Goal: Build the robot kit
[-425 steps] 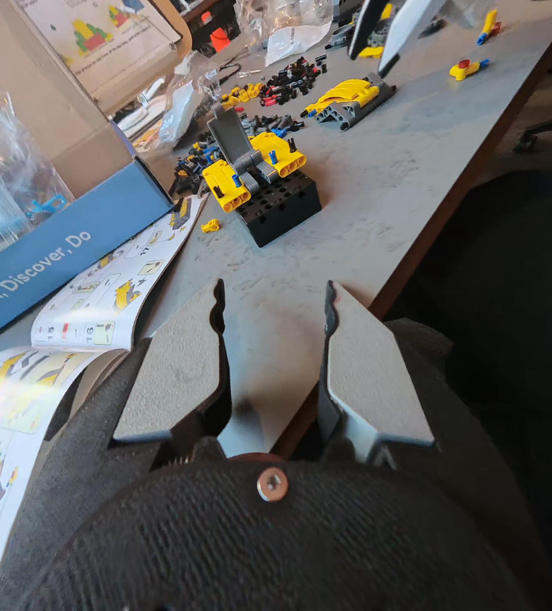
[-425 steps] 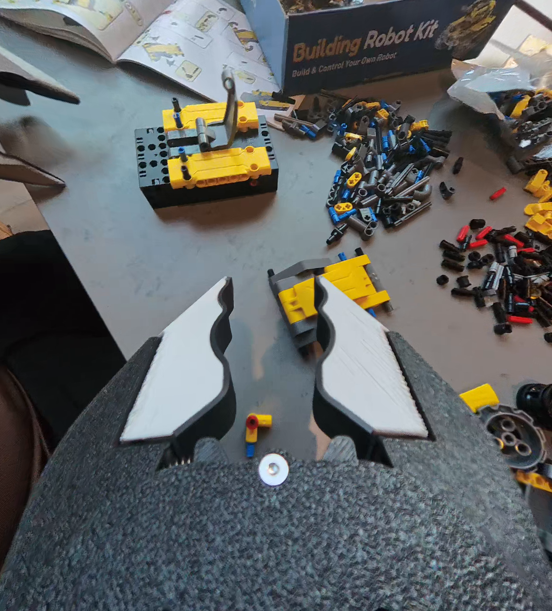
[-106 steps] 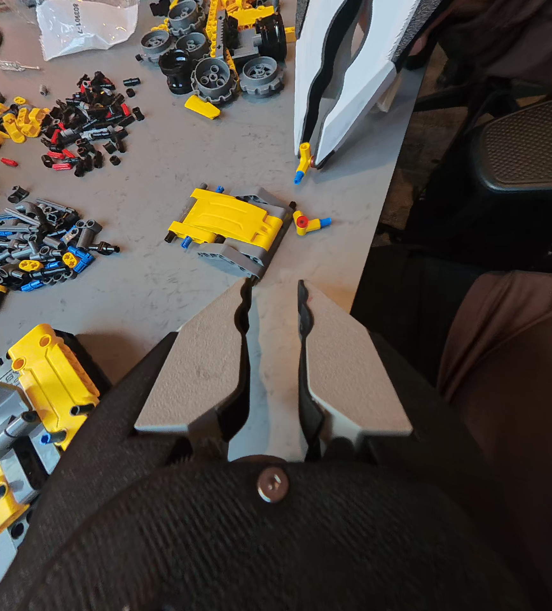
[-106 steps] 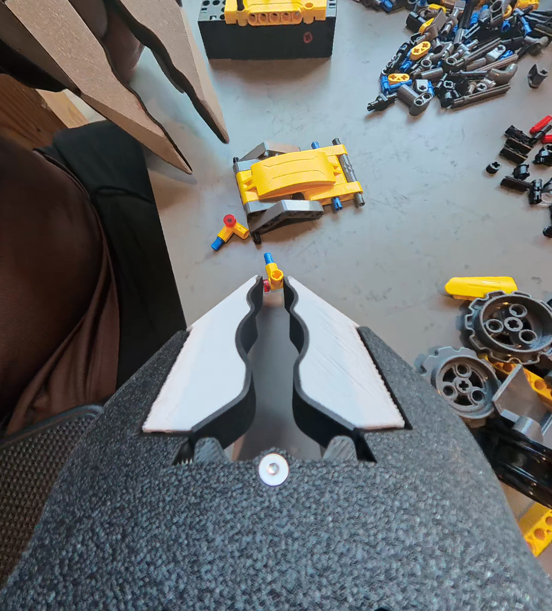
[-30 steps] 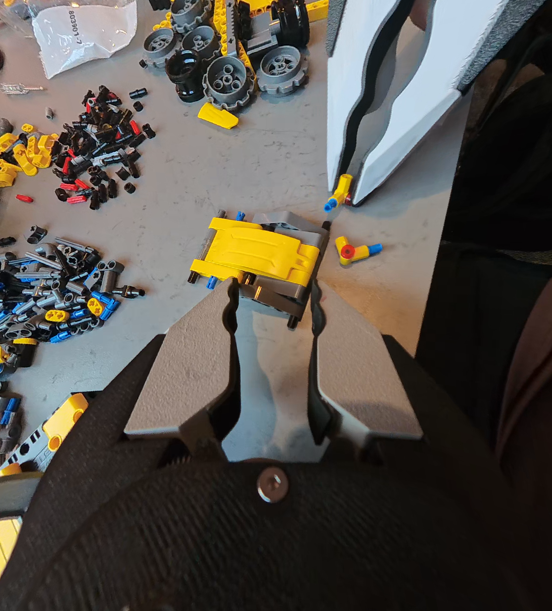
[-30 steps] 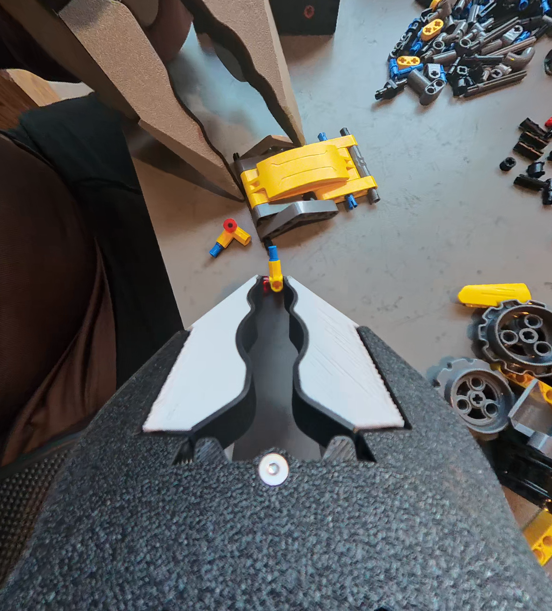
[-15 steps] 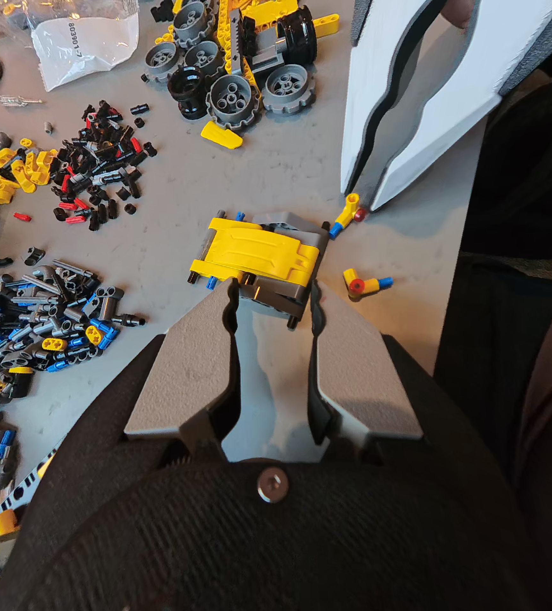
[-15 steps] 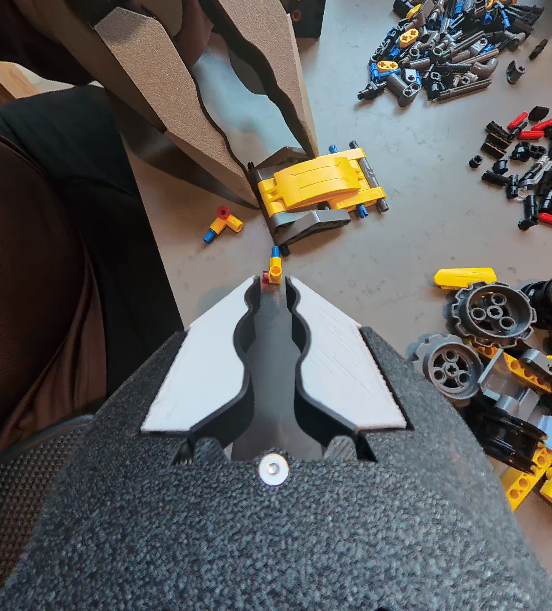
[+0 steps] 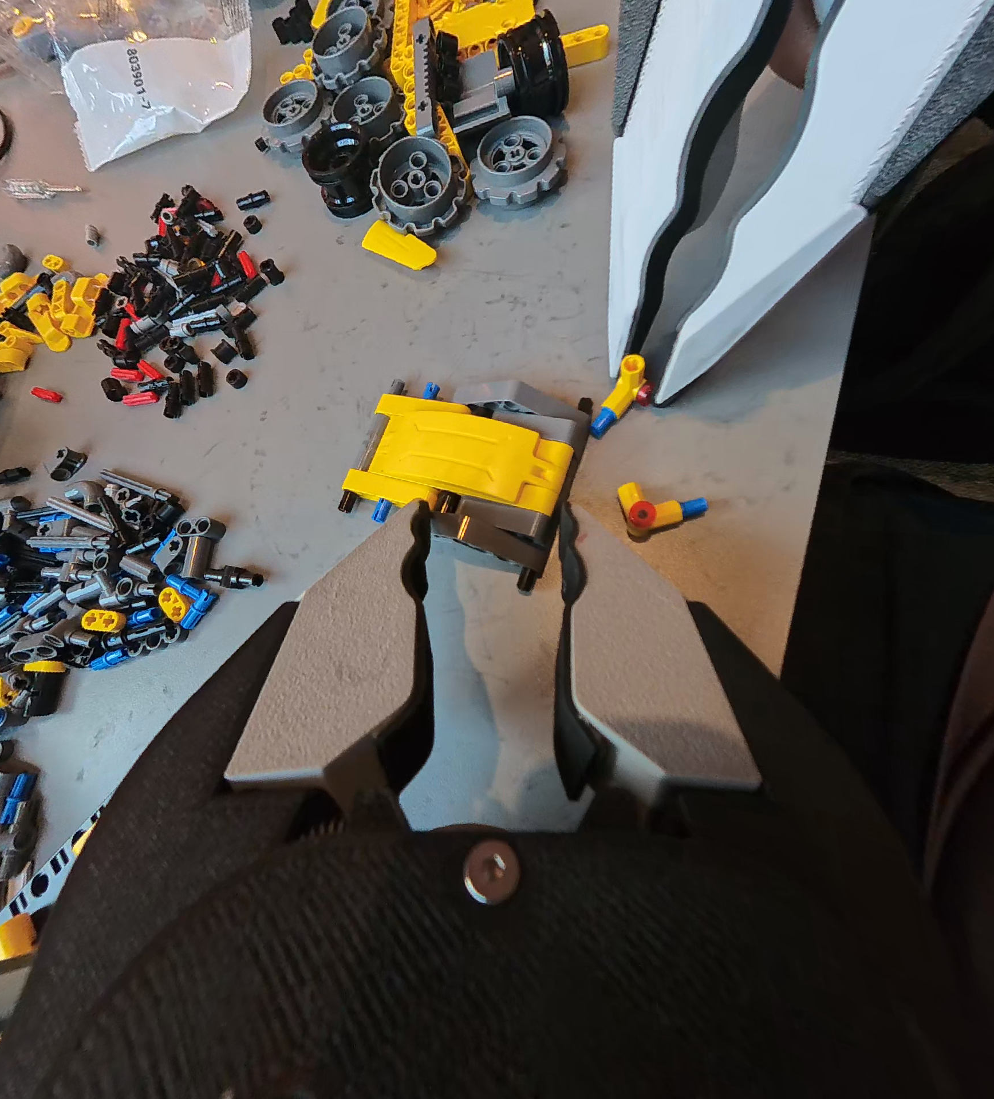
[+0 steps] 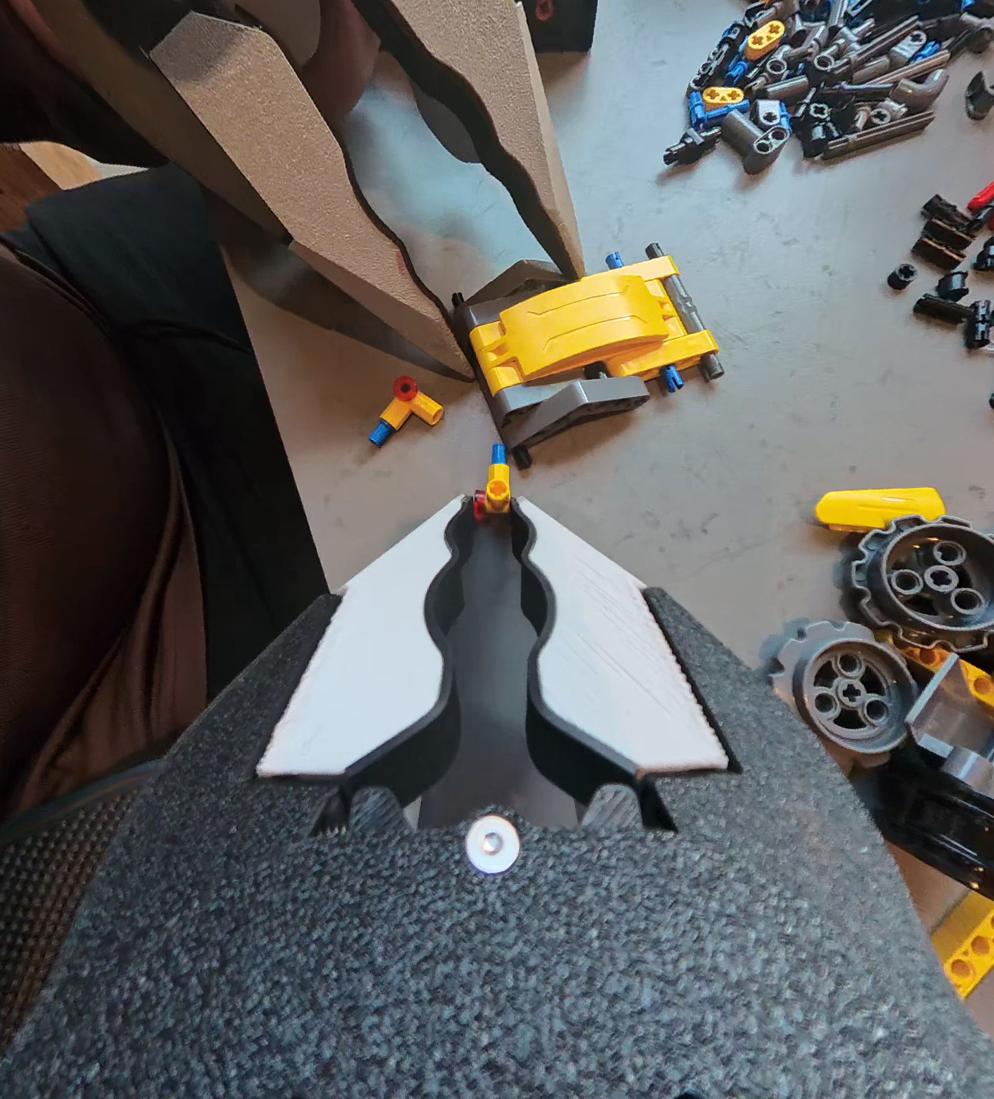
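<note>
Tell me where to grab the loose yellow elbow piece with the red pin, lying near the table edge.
Grip the yellow elbow connector across its straight arm, just behind the blue pin, coming from above. It lies flat on the table with room around it; the red pin points upward and would likely obstruct a grip there.

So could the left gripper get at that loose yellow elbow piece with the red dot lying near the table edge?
Probably not right now. The left gripper has its jaws closed on the yellow and grey block model. The elbow piece lies bare on the table just beside it, so only that full grip stands in the way.
</note>
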The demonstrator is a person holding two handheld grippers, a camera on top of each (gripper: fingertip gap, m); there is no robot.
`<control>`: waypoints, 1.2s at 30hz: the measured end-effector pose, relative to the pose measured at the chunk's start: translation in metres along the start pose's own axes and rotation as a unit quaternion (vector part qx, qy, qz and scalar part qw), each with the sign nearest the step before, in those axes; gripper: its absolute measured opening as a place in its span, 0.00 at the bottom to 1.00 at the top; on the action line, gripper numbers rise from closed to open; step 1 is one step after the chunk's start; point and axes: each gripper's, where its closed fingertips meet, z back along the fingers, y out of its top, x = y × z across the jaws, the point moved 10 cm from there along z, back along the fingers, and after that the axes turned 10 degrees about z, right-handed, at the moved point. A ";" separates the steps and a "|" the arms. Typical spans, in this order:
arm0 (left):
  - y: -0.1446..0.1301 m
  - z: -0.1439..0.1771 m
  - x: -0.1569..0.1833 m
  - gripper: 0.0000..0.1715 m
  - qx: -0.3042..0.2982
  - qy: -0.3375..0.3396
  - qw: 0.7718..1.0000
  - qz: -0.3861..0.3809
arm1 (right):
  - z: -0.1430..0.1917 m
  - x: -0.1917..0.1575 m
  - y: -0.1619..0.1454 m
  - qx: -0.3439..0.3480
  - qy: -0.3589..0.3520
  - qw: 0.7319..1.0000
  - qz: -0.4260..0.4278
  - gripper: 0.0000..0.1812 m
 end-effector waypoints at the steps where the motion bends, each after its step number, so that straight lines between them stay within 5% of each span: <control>1: 0.000 0.000 0.000 0.23 0.000 0.000 1.000 -0.001 | 0.000 0.000 0.000 0.001 0.001 1.000 0.000 0.06; 29: 0.000 0.000 0.001 0.23 0.002 -0.002 1.000 -0.006 | 0.001 0.006 -0.003 0.009 0.024 0.999 0.022 0.07; 36: 0.000 0.000 0.001 0.23 0.002 -0.002 1.000 -0.005 | 0.007 0.006 -0.007 0.014 0.010 1.000 0.023 0.13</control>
